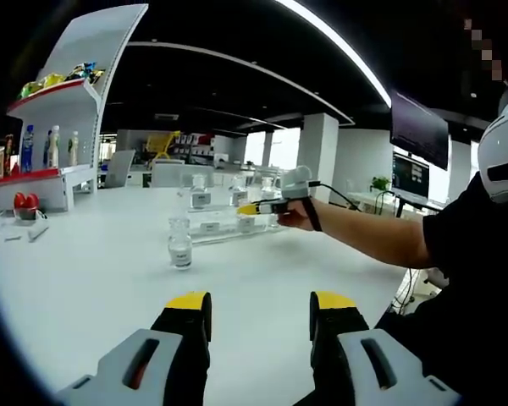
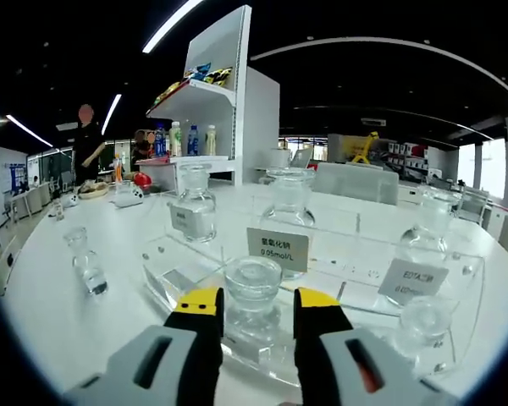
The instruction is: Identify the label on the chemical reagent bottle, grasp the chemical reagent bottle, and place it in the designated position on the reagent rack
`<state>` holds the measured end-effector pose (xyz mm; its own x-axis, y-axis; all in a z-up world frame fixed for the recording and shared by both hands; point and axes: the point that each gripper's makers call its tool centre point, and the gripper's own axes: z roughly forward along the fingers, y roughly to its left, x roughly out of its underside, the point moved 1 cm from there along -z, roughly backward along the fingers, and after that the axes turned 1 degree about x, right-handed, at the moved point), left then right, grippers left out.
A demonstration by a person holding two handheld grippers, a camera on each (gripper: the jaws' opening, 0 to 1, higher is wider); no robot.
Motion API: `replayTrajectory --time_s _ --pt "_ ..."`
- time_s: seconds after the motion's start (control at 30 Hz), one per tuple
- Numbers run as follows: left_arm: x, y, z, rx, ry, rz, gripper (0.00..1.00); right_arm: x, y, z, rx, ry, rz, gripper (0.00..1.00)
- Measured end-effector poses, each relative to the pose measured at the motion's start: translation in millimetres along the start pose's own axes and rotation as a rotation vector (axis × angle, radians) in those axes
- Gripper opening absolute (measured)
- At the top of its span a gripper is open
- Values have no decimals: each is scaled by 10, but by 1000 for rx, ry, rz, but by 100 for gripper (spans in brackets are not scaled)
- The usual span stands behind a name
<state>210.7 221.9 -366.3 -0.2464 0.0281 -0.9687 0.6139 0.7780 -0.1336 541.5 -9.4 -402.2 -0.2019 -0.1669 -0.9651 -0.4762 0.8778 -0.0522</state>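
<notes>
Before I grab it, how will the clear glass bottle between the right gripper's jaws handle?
The clear glass bottle looks smooth, so probably slippery and breakable. It seems nearly empty, so likely light. Seated in the clear acrylic rack, it probably won't tip until lifted.

Yellow-tipped black jaws mark the right gripper (image 2: 252, 306) at six o'clock; before it stand a clear glass bottle (image 2: 252, 286), a transparent rack (image 2: 322, 279) with white labels (image 2: 277, 249), and a white table (image 2: 59, 296).
</notes>
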Motion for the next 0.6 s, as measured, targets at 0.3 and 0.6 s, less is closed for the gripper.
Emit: replayTrajectory --time_s 0.3,0.6 --pt "-36 -25 -18 -2 -7 9 47 22 -2 -99 -8 -3 1 33" --pt "-23 -64 -14 2 -6 8 47 51 -66 -244 -1 -5 12 33"
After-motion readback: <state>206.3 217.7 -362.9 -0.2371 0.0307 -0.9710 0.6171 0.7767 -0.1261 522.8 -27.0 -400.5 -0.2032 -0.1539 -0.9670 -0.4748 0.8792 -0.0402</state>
